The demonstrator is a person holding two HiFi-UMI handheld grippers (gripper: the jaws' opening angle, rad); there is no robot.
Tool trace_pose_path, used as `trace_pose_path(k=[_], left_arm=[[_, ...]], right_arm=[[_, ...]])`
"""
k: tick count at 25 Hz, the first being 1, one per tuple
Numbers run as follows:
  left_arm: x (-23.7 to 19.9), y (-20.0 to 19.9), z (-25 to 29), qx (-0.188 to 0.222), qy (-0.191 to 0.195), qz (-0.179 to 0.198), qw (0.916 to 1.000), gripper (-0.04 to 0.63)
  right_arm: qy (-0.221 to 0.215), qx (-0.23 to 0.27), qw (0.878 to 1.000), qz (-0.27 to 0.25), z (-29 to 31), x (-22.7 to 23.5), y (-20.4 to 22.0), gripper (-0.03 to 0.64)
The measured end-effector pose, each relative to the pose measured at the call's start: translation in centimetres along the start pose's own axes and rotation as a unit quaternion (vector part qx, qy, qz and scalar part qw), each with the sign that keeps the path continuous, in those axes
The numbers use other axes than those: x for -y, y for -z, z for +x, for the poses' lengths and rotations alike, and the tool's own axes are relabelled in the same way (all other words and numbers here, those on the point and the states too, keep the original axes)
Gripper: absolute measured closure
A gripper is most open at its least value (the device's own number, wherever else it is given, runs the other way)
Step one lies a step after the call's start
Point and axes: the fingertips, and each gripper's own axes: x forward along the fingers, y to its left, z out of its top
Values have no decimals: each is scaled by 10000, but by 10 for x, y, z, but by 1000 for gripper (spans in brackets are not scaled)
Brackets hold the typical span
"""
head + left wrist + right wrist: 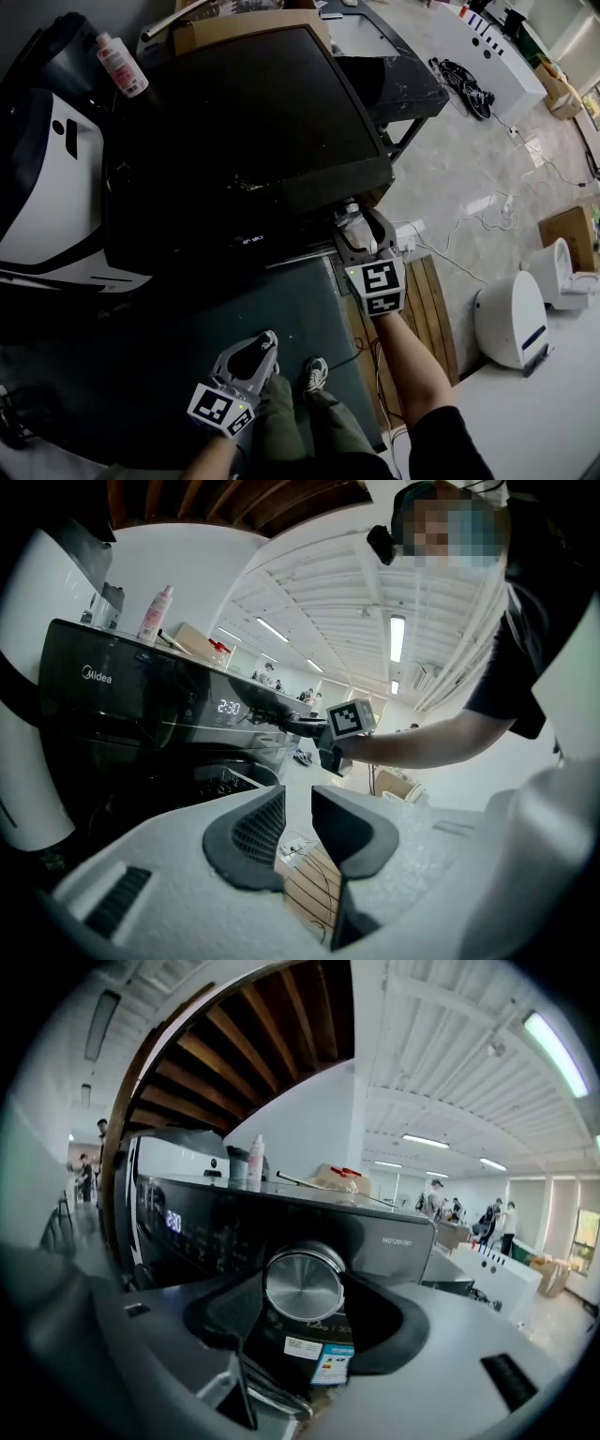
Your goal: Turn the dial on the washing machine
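Dial [302, 1281]: right tool [359, 225] apparently clamped round it; polished rim may slip under twist. Left tool [298, 803] parted, empty.

Glossy black washing machine [253, 141] — brushed-silver dial [303, 1285]; marker cube [379, 284] black-white squares; bottle [122, 66] white, pink label.

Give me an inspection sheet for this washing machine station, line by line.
surface: washing machine top, dark, bare in the middle.
job's things: dial, silver, on the front panel; display reads 2:30.
clutter: bottle and cardboard box at the top's back edge.
grippers: right gripper shut on the dial; left gripper open, empty, held low, apart from the machine.
cables: black tangle and white leads on the floor.
surroundings: white appliances, wooden pallet.
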Motion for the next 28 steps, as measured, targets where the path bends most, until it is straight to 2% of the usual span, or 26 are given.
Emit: trace_pose_path(k=[5, 14, 22, 28], left_arm=[[2, 0, -1, 4, 5, -29, 10000, 514], [2, -1, 0, 23, 11, -26, 10000, 514], [1, 0, -1, 12, 8, -37, 10000, 514], [1, 0, -3, 12, 1, -37, 10000, 514]], right_arm=[[-226, 102, 9961, 843, 0, 3, -2, 345], [-444, 263, 9814, 1849, 1, 8, 4, 345], [-537, 323, 9748, 2142, 1, 8, 3, 345], [-457, 325, 9778, 2020, 1, 8, 3, 344]])
